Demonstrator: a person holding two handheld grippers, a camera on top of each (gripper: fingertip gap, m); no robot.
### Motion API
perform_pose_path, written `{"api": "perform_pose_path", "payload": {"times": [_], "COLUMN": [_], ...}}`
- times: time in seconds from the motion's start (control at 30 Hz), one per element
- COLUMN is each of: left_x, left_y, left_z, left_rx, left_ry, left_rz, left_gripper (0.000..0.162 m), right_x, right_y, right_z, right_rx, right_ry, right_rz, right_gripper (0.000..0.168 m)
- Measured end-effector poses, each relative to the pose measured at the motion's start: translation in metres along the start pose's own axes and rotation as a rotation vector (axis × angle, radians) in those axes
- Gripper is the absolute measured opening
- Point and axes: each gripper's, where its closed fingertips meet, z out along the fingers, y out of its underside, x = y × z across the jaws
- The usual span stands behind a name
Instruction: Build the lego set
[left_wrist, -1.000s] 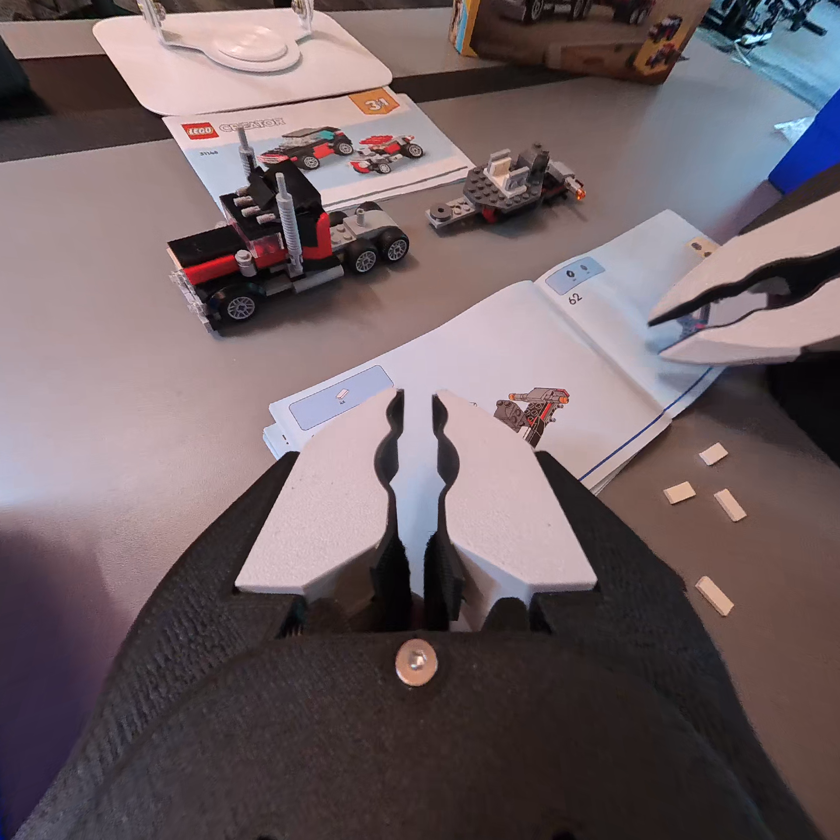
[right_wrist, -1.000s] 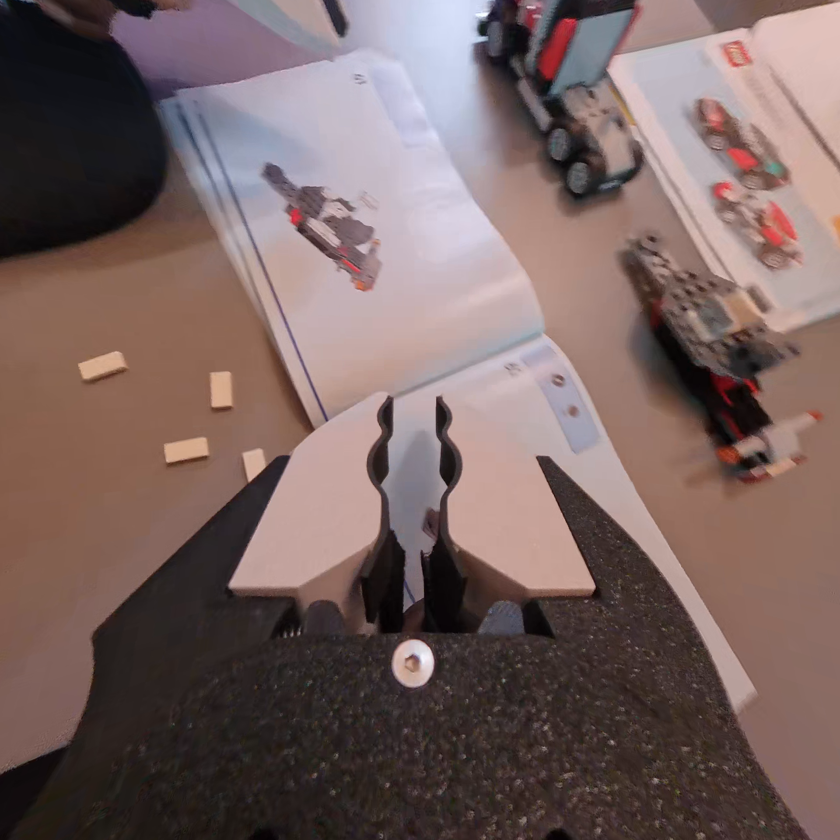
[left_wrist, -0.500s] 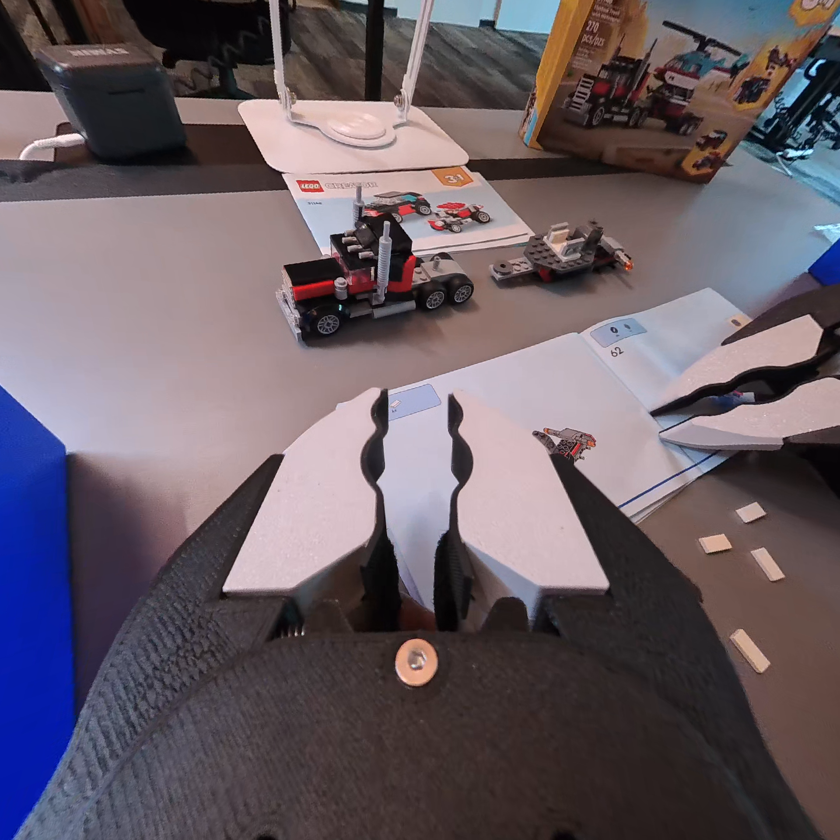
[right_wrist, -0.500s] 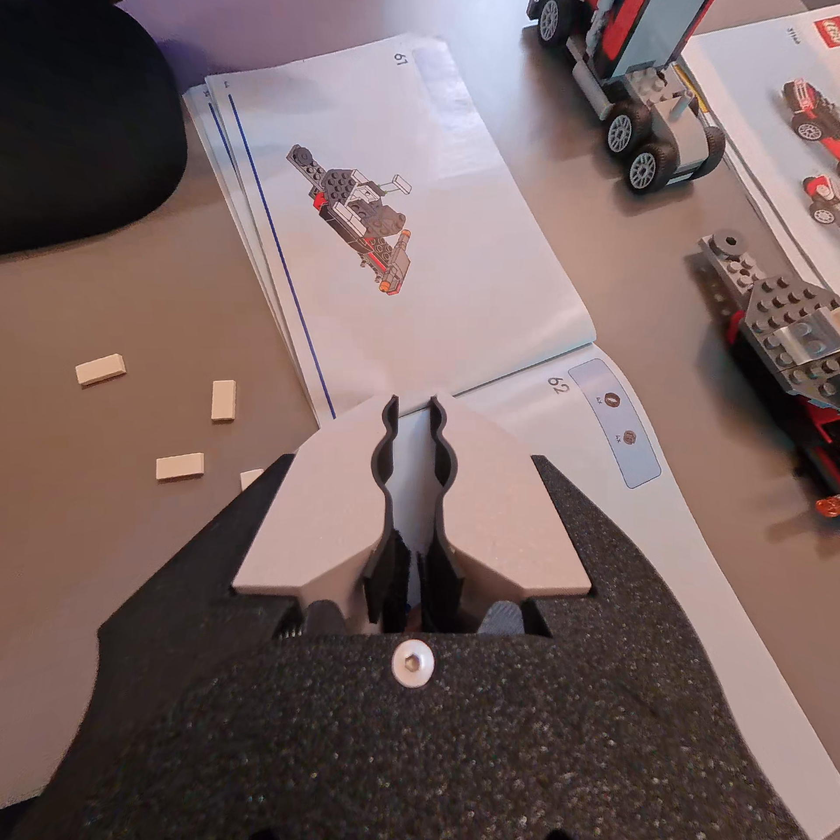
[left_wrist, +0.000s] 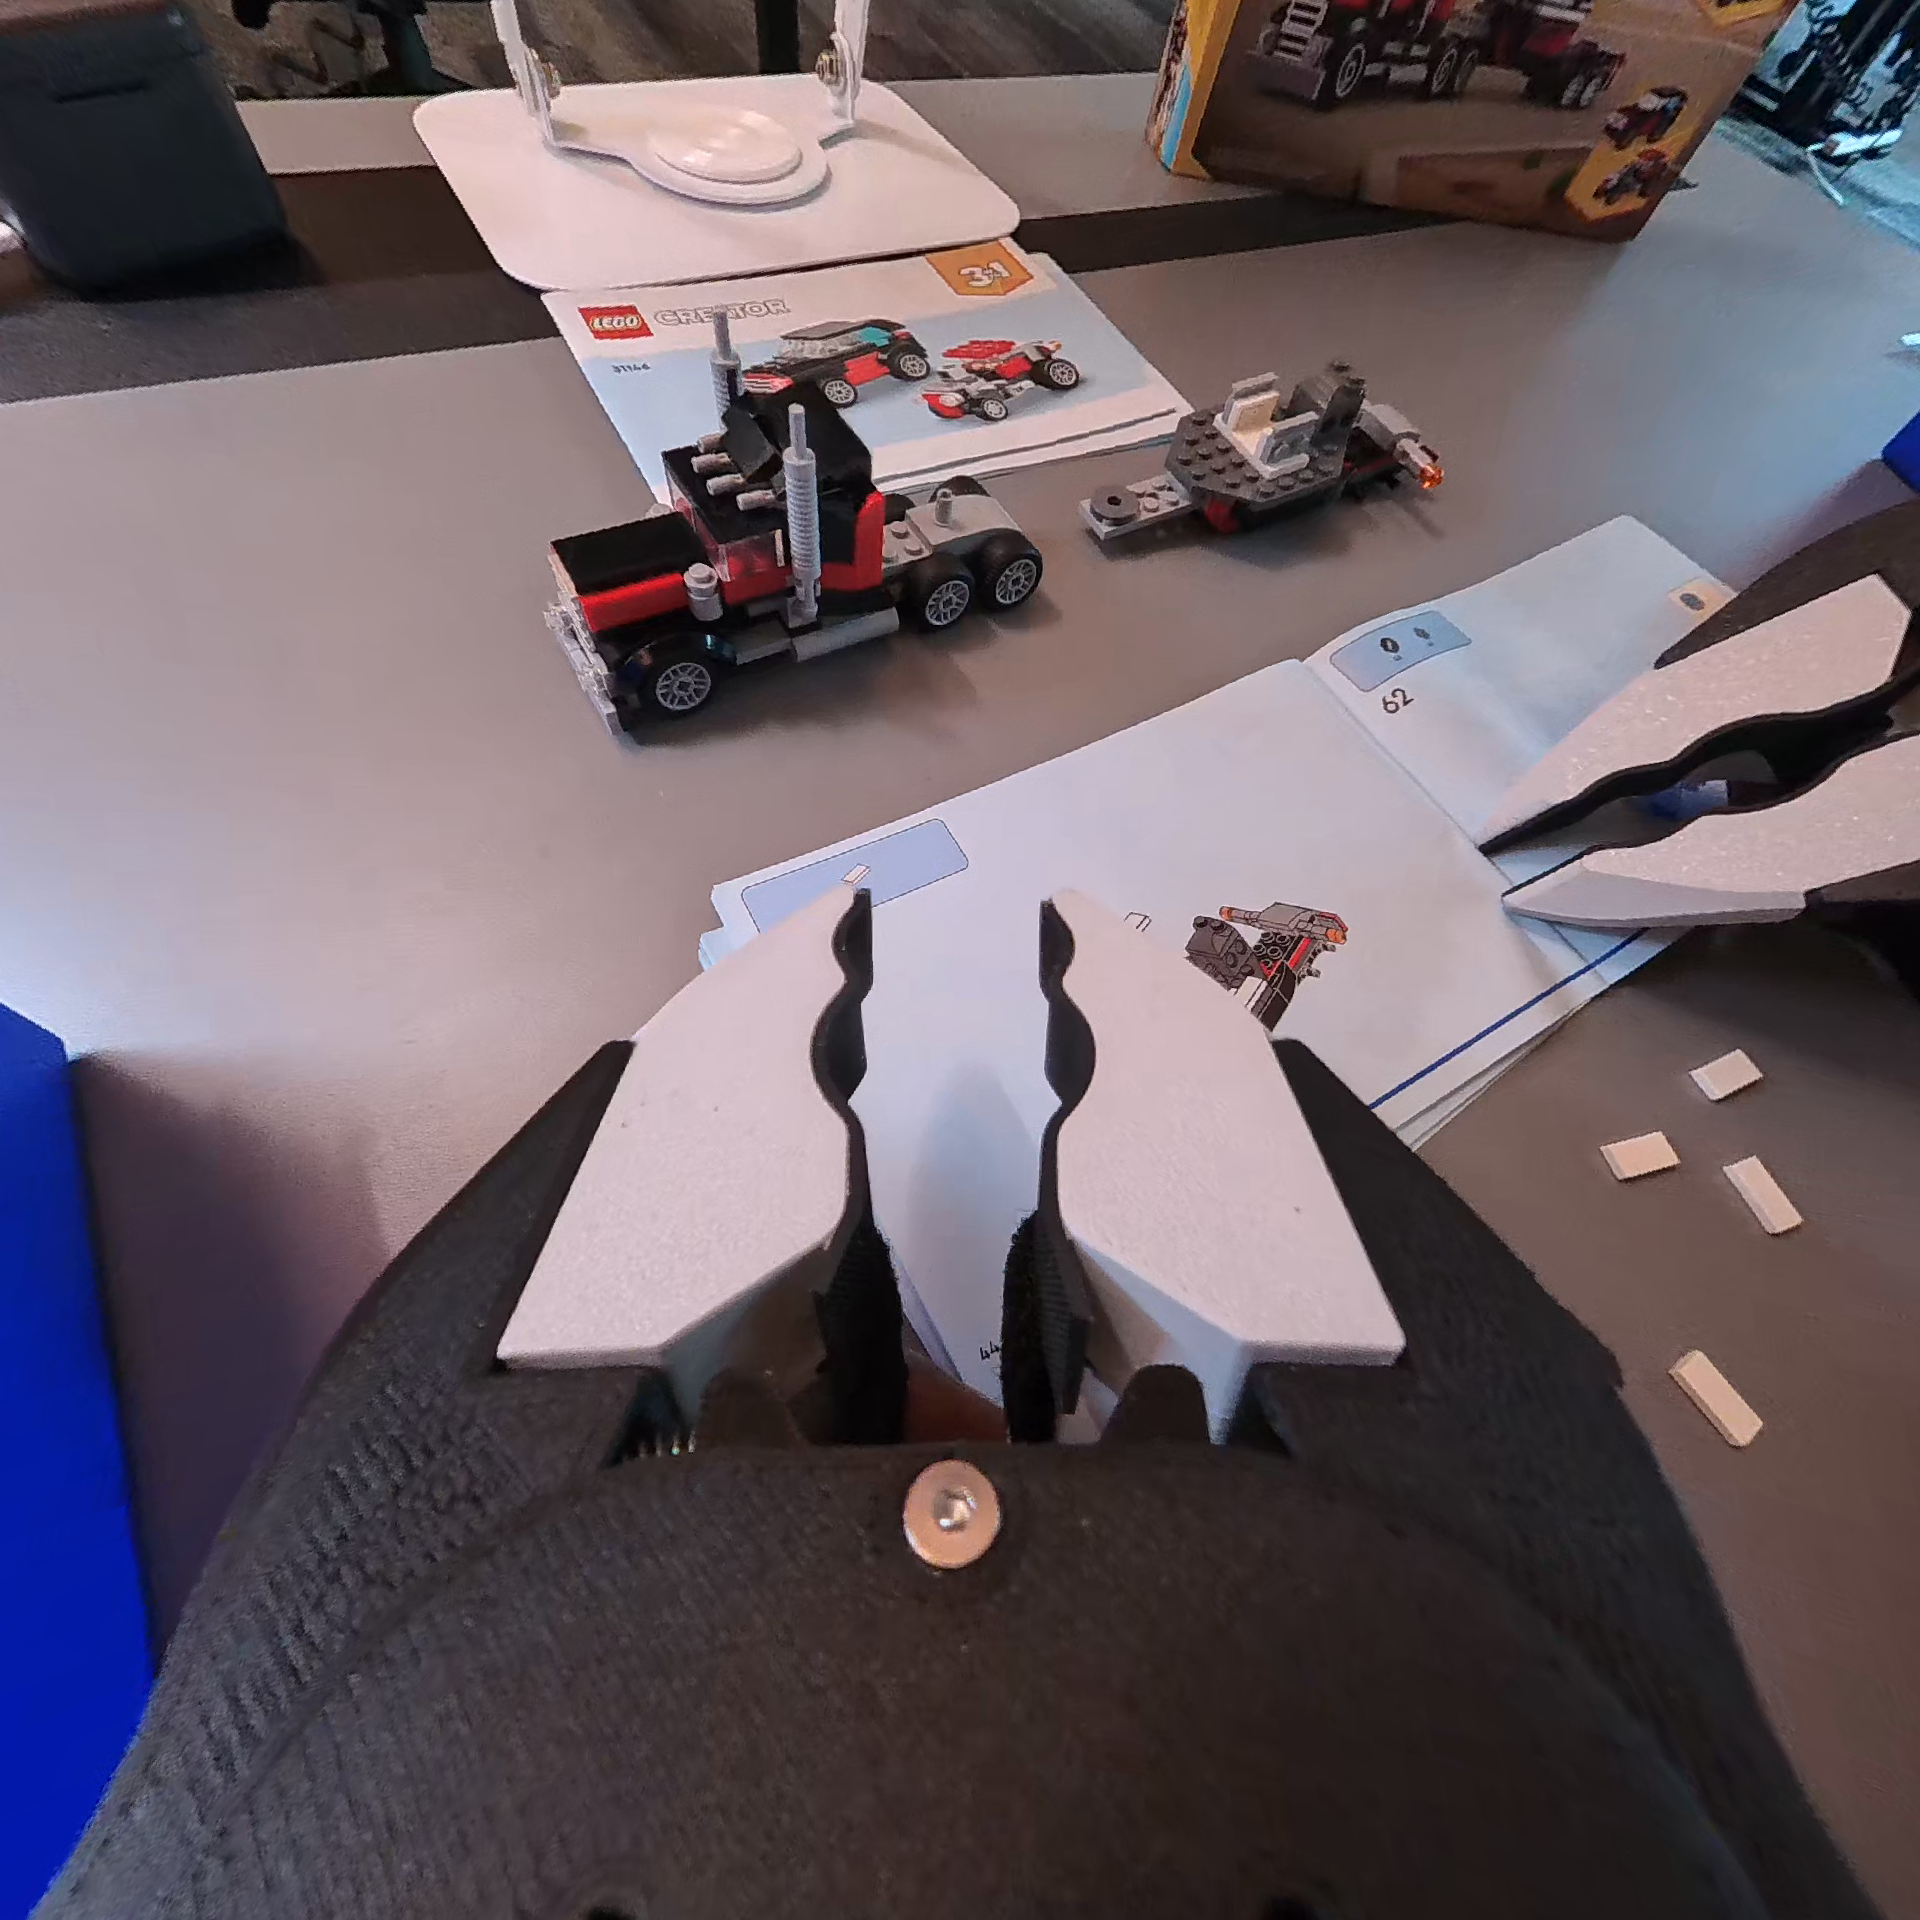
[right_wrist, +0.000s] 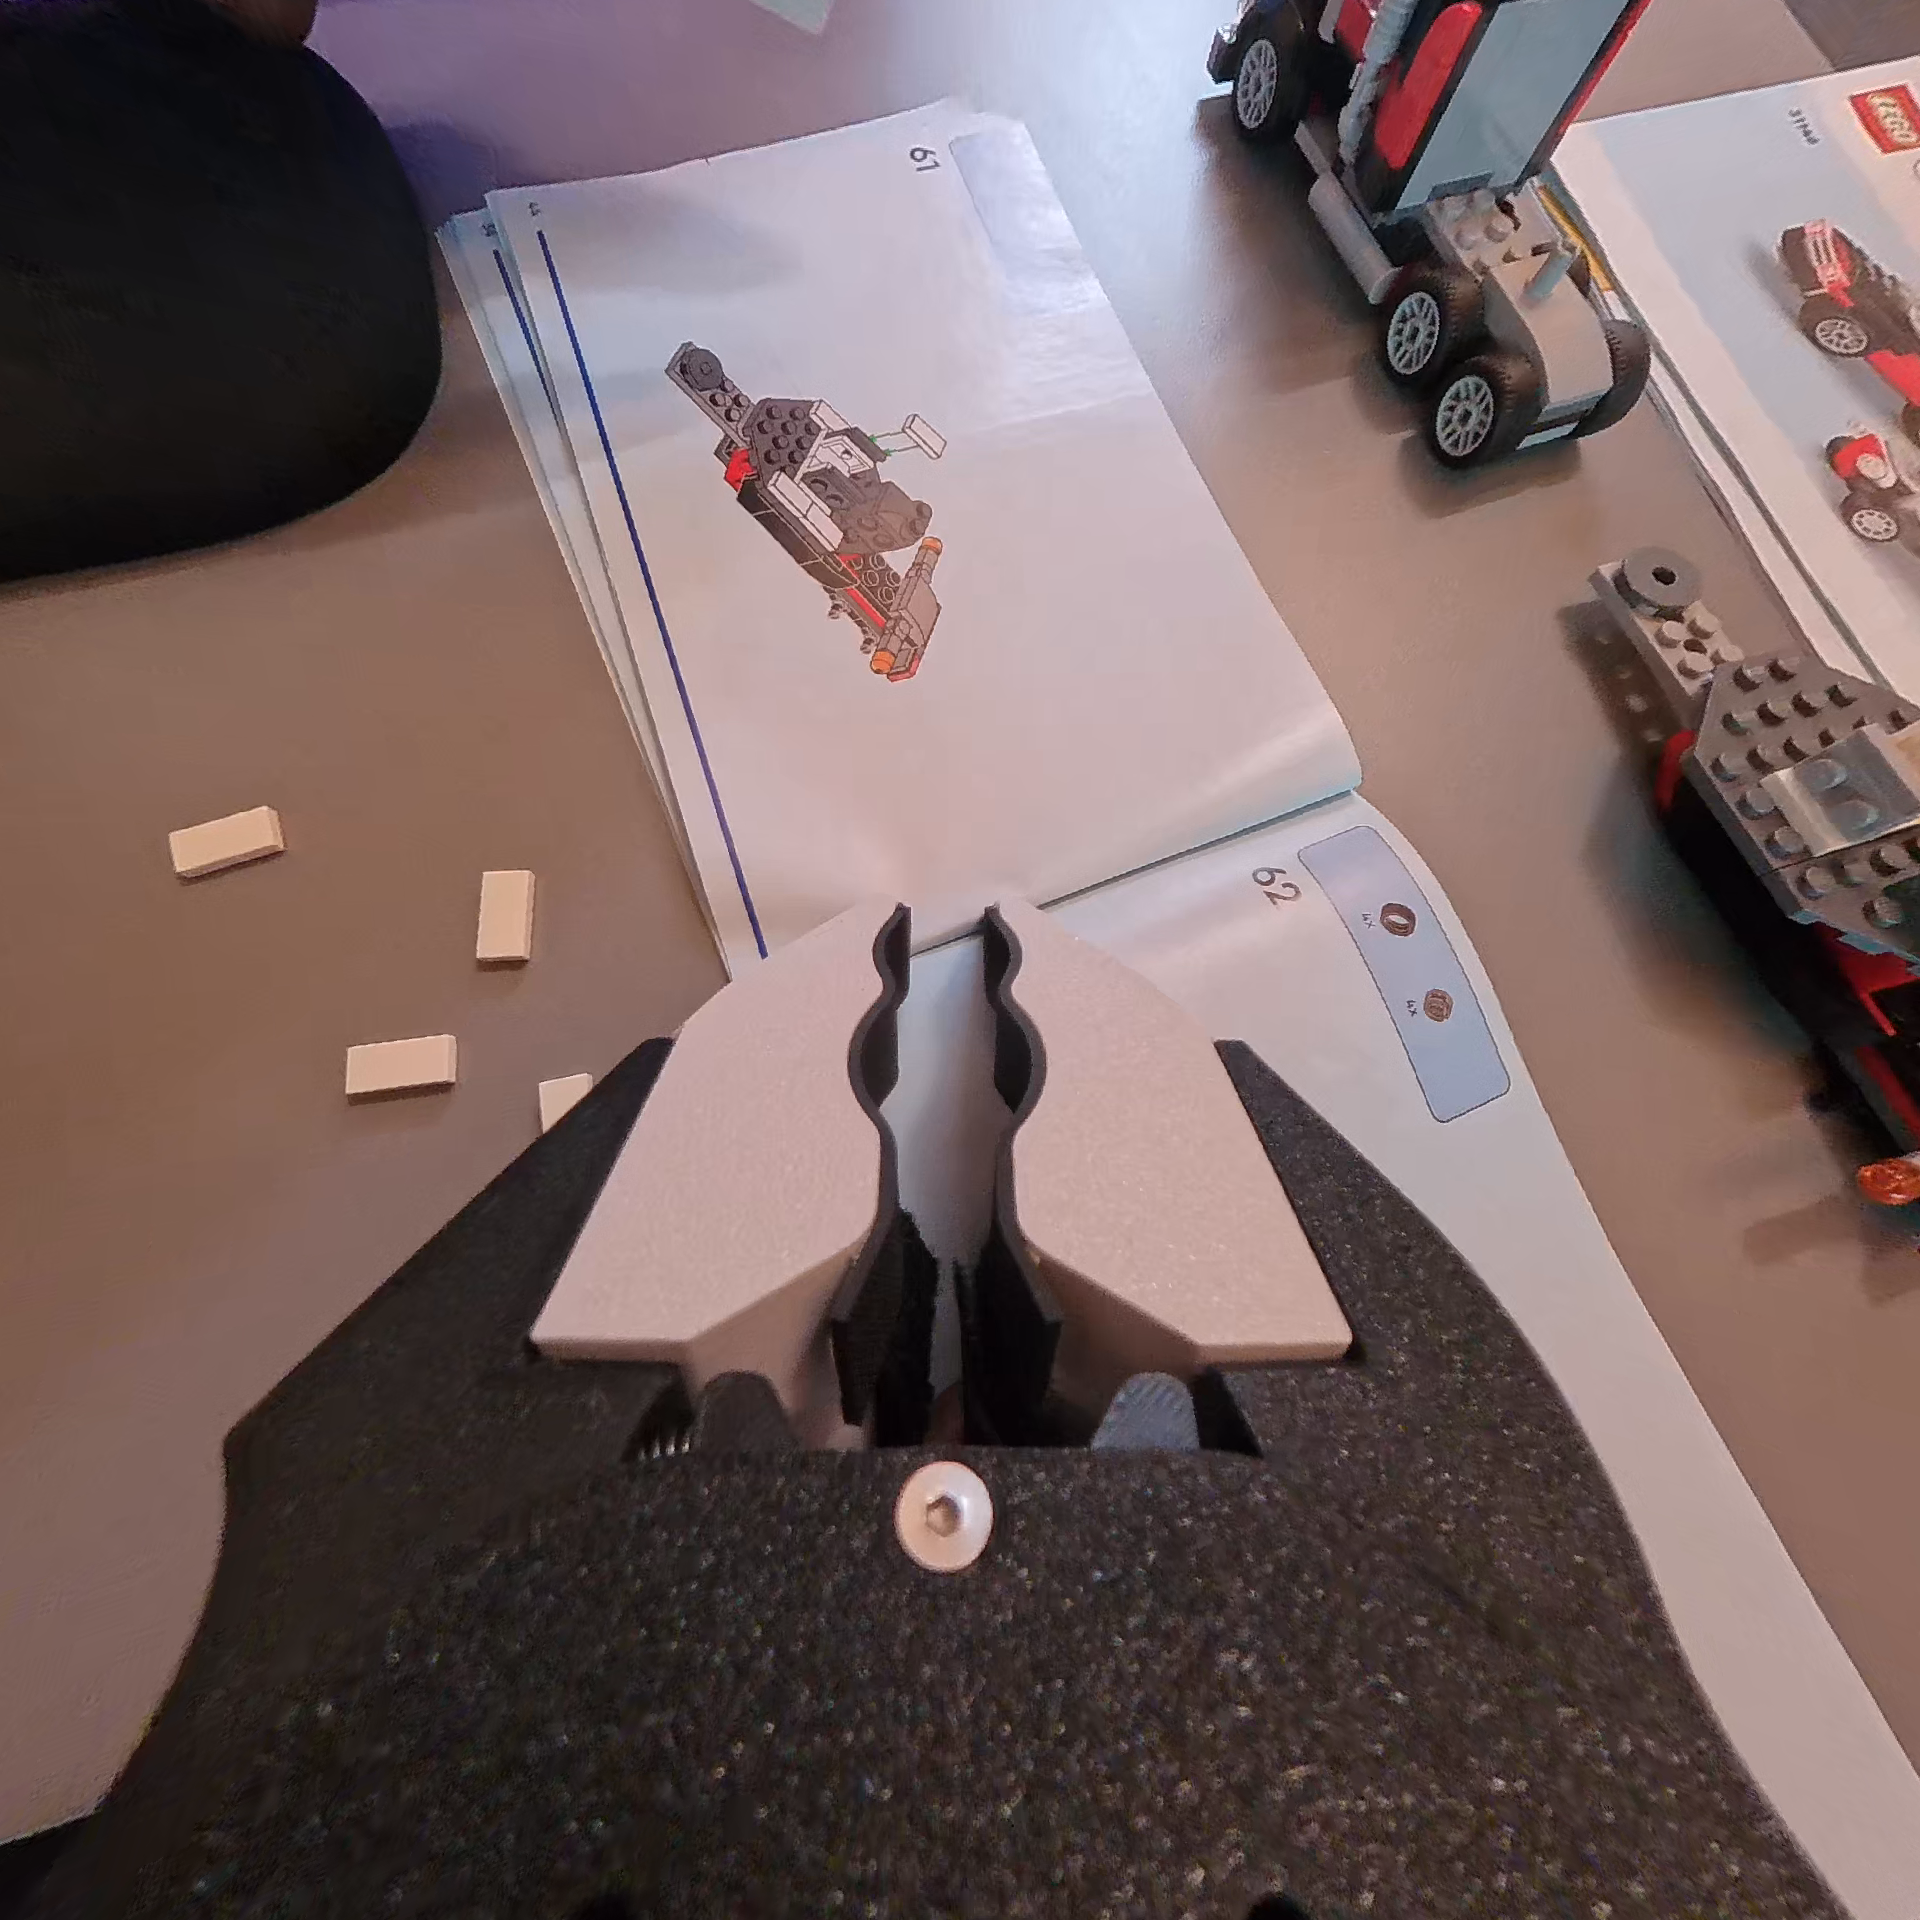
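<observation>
This looks like a work room or office with a play-and-build table, not a kitchen. The big grey table (left_wrist: 312, 831) is flat and plain. On it lie an open building book (left_wrist: 1195, 831), a second book (left_wrist: 862, 353) with toy cars on its front, a toy truck (left_wrist: 790, 582) and small white bricks (left_wrist: 1756, 1195). A toy box (left_wrist: 1455, 104) stands at the back beside a white stand (left_wrist: 717, 177). Behind the table the floor looks like dark wood, but that part is blurry.
</observation>
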Motion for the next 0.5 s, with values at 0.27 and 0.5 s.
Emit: {"api": "perform_pose_path", "payload": {"times": [0.27,0.5], "left_x": [0.003,0.009], "left_y": [0.003,0.009], "left_z": [0.002,0.005], "left_rx": [-0.026,-0.071], "left_ry": [0.023,0.048], "left_rz": [0.004,0.041], "left_gripper": [0.032,0.032], "right_x": [0.014,0.104], "right_y": [-0.026,-0.043], "right_z": [-0.028,-0.052], "right_rx": [0.076,-0.106], "right_ry": [-0.042,0.076], "right_rz": [0.057,-0.077], "right_gripper": [0.042,0.056]}}
